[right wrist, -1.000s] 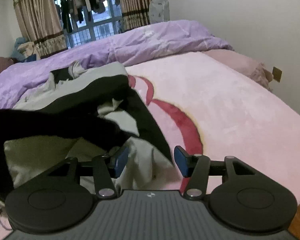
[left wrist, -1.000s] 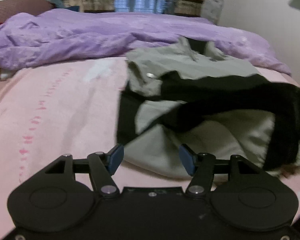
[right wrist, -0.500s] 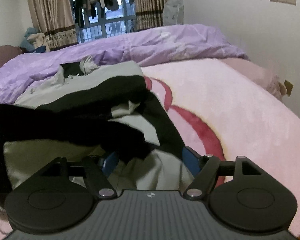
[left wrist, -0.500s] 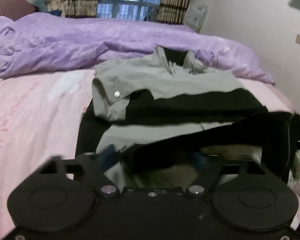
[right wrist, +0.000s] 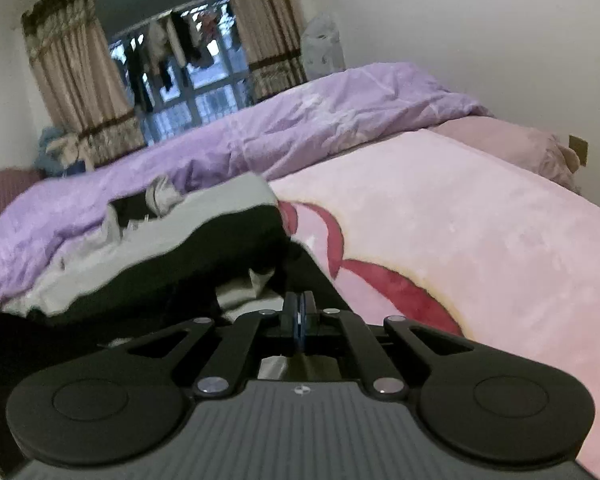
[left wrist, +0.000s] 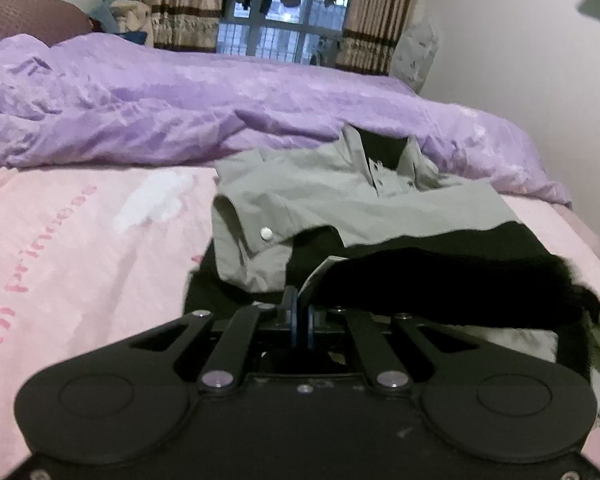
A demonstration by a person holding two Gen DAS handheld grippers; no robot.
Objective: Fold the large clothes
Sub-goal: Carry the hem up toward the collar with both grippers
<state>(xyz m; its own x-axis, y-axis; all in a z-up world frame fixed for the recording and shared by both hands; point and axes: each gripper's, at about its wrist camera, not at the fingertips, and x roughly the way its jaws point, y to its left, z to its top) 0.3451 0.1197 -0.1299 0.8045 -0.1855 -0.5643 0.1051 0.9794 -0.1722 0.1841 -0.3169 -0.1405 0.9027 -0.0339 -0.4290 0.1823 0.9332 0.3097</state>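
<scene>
A grey and black jacket lies on the bed, on top of a pink blanket, partly folded over itself. Its collar sits at the 12 o'clock end, just against a rumpled purple duvet that runs across the far side of the bed. A grey sleeve with a white snap button is tucked across the body toward 9 o'clock, and a black band of fabric crosses the near part of the garment toward 3 o'clock

The left tool is at 6 o'clock of the jacket, its two blue-padded fingers pressed together on the near hem of the jacket, with a pale edge of cloth rising from between them. The right tool is at the jacket's other near corner, also pressed together; dark fabric lies right at its tips and it seems to be pinching the black edge of the jacket, though the cloth there is blurred

From the right side, the pink blanket shows a red printed curve next to the jacket. Beyond the bed hang patterned curtains on either side of a window with clothes hung outside
</scene>
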